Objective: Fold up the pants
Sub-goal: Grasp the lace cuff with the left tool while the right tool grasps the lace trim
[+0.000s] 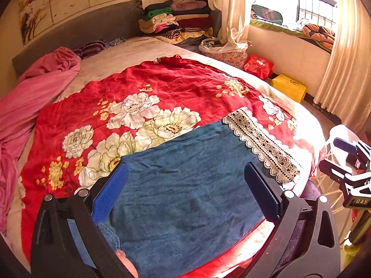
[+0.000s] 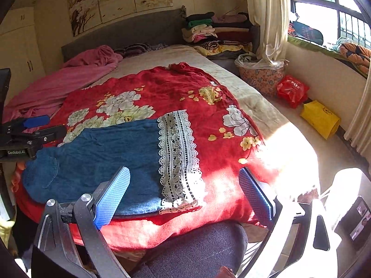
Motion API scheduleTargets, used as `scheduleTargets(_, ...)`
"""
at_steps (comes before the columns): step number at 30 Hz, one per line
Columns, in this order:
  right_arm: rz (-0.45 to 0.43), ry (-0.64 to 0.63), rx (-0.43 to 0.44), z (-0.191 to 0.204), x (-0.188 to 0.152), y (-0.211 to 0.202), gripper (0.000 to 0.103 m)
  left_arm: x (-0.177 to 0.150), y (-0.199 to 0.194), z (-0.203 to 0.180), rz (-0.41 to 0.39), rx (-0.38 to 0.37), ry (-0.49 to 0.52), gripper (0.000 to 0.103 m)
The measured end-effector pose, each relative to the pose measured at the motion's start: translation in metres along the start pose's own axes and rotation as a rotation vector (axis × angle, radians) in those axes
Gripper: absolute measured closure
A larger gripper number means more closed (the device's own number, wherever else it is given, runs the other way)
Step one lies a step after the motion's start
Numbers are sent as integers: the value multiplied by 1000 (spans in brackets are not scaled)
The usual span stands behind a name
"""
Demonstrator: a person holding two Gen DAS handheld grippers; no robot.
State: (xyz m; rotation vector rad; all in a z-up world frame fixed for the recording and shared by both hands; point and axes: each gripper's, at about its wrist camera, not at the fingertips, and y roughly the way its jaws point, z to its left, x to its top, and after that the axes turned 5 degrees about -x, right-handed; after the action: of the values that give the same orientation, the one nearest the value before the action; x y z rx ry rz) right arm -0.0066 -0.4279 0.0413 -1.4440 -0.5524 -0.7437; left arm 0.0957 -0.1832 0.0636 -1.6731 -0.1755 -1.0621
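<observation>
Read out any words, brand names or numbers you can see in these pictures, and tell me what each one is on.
"GenRobot.AI": on the left gripper body, right wrist view.
"DAS": partial, cut off, on the right gripper body, left wrist view.
Red bag: white print, too small to read.
Yellow bag: dark mark, too blurred to read.
Nothing on the pants.

Pants on the floral blanket, near the bed's foot

The pants (image 2: 97,157) lie flat on the blanket (image 2: 162,85), lace hem (image 2: 178,157) at their right end (waist end to the left). Behind the pants the blanket runs toward the headboard (image 2: 129,32); a bunched sheet (image 2: 76,74) lies behind-left of them, stacked clothes (image 2: 215,32) behind-right, and two bags (image 2: 320,118) on the floor to the right.
</observation>
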Motion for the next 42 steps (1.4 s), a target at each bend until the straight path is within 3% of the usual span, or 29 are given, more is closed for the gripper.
scheduleTargets(7,33,90,30,-20,-5,15,8,23,42,-25,36,-52,33,9)
scheduleTargets(12,67,132,45,-28,-11,33,8,33,75,-31,72,-41,61,9)
scheduleTargets(17,102,140,97,-22,-15,51,9,45,100,-39,88,-22,127,9)
scheduleTargets(38,192,197,233,-11,-26,95,8,64,189,-49,200,-127,189,9)
scheduleTargets(40,186,194,243,-11,-26,94,13,65,196,-45,220,-157,167,11)
scheduleTargets(41,185,196,254,-11,-26,94,19,64,199,-43,230,-169,157,15)
scheduleTargets(42,185,203,260,-11,-26,93,33,64,201,-41,236,-184,151,17)
